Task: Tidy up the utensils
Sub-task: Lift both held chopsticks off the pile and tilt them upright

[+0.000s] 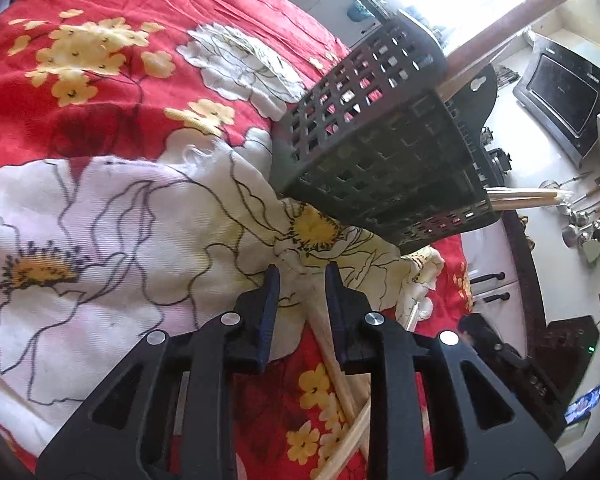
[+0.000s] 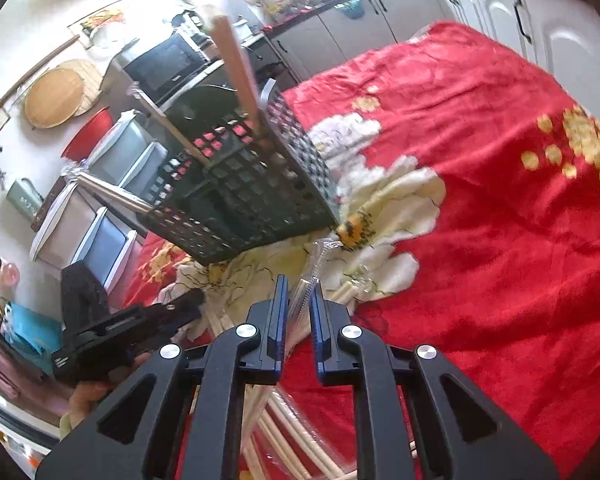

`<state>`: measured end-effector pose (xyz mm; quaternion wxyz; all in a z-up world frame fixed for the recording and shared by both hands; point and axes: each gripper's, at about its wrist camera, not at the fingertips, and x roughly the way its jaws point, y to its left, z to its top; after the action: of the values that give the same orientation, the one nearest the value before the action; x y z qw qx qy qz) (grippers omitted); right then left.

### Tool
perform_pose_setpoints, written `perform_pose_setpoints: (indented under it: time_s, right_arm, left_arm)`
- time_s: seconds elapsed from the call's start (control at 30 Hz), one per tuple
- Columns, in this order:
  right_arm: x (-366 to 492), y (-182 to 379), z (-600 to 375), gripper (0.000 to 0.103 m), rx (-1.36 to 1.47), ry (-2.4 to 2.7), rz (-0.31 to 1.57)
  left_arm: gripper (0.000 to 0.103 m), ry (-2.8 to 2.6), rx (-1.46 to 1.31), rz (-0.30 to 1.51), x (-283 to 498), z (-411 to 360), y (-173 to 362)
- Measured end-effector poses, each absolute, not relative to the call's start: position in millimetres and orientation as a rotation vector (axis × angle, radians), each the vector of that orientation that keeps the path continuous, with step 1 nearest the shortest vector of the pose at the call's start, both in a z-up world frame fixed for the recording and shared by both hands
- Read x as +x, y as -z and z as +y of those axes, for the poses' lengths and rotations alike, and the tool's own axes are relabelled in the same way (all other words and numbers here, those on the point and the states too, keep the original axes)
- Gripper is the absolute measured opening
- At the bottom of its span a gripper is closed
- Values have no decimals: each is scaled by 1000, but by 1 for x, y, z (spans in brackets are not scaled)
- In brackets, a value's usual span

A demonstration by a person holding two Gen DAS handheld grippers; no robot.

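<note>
R gripper [image 2: 299, 294] clamps clear-wrapped utensil [image 2: 314, 276]; L gripper [image 1: 300, 276] released, over chopsticks [image 1: 340, 384].

Your right gripper [image 2: 299, 294] is pinching a thin clear plastic utensil [image 2: 313, 276] between its blue-padded fingers [image 2: 279, 312], holding it over the red flowered cloth [image 2: 480, 220]. Pale wooden chopsticks [image 2: 284, 420] are lying on the cloth beneath it. Ahead, the dark perforated plastic utensil basket [image 2: 252, 188] is holding a brown wooden handle [image 2: 236, 64] and a steel handle [image 2: 112, 194]. Your left gripper [image 2: 188, 300] is showing at the left, its jaws unclear.
</note>
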<state>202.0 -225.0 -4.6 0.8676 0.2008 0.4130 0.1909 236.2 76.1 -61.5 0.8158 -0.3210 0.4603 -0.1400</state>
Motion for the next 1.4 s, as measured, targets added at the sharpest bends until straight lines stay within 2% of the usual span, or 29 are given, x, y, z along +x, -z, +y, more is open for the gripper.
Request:
perform_pose_setpoints:
  time_s: [0.03, 0.1, 0.3, 0.57, 1.0, 1.4]
  right_arm:
    - [201, 1, -223, 10, 411, -404, 856]
    - [199, -5, -219, 10, 390, -415, 837]
    - [192, -23, -211, 9, 338, -446, 786]
    - [185, -44, -202, 8, 297, -489, 727]
    - [179, -80, -197, 5, 250, -537, 637]
    - [173, -97, -193, 5, 227, -548, 589]
  left_arm:
    - [16, 295, -675, 983, 237, 74, 61]
    - [9, 288, -656, 986, 238, 71, 61]
    - [3, 297, -662, 964, 226, 75, 55]
    - [2, 292, -663, 887, 209, 93, 33]
    - [1, 179, -617, 651, 171, 129, -30]
    - [1, 184, -578, 523, 148, 133, -72]
